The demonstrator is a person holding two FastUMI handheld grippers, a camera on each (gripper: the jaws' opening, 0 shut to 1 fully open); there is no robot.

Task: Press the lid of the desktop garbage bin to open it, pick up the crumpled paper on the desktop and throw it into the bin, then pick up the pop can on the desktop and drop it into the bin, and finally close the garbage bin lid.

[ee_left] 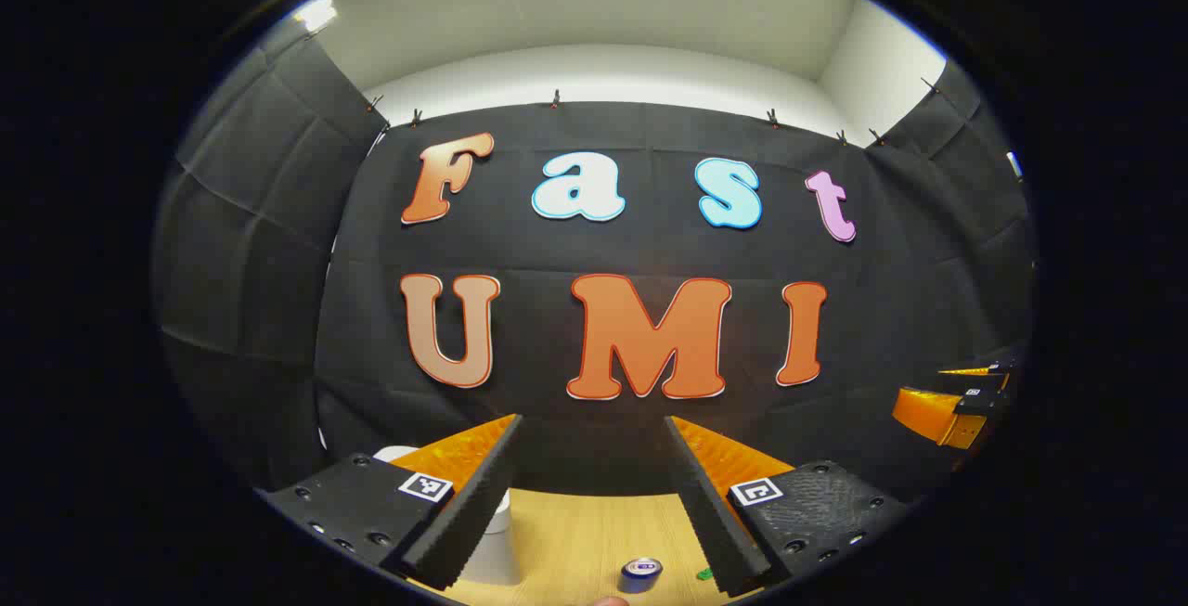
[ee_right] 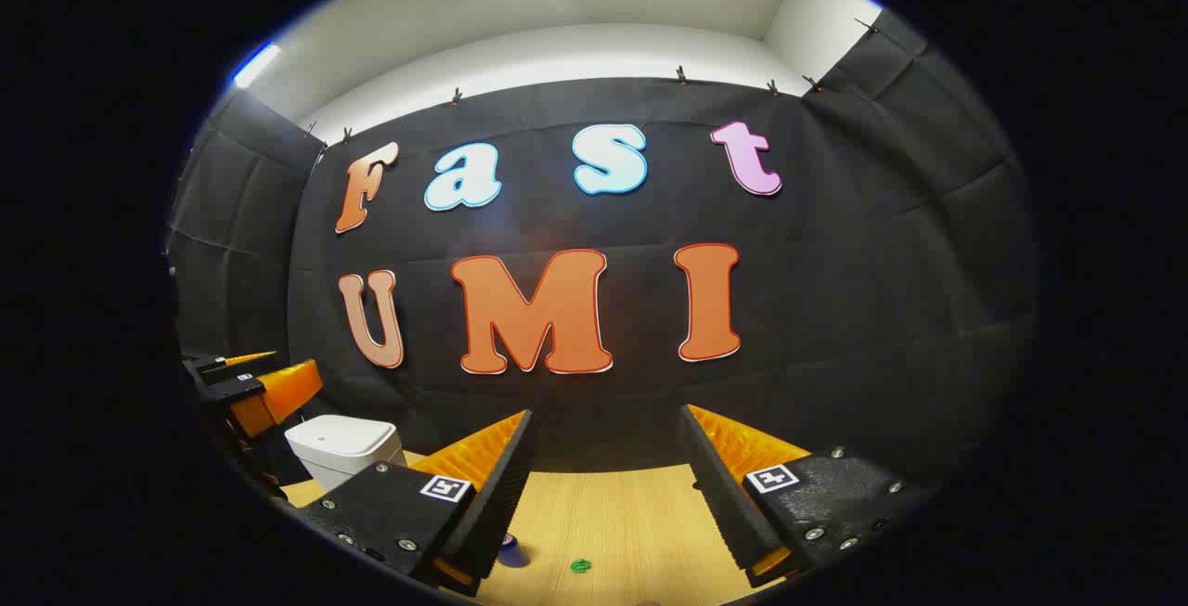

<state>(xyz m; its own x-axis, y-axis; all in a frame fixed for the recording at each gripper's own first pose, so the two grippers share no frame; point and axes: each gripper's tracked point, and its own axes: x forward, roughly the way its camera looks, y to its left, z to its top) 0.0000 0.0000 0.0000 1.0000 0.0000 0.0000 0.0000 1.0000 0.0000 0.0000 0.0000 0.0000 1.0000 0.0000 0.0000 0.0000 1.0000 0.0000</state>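
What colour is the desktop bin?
White bin, lid closed; clearest in the right gripper view.

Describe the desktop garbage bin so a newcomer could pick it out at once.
Start at the light wooden desktop in front of the black cloth wall. In the right gripper view, the white plastic garbage bin stands at the desktop's left end, lid down. It is boxy with rounded corners, far bigger than the small blue-topped pop can and the tiny green scrap.

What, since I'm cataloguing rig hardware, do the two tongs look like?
The left tongs and right tongs match. Each has two long wedge-shaped fingers tapering forward, ridged along the inner faces. Each finger has a screwed block at its base, carrying a square black-and-white marker tag.
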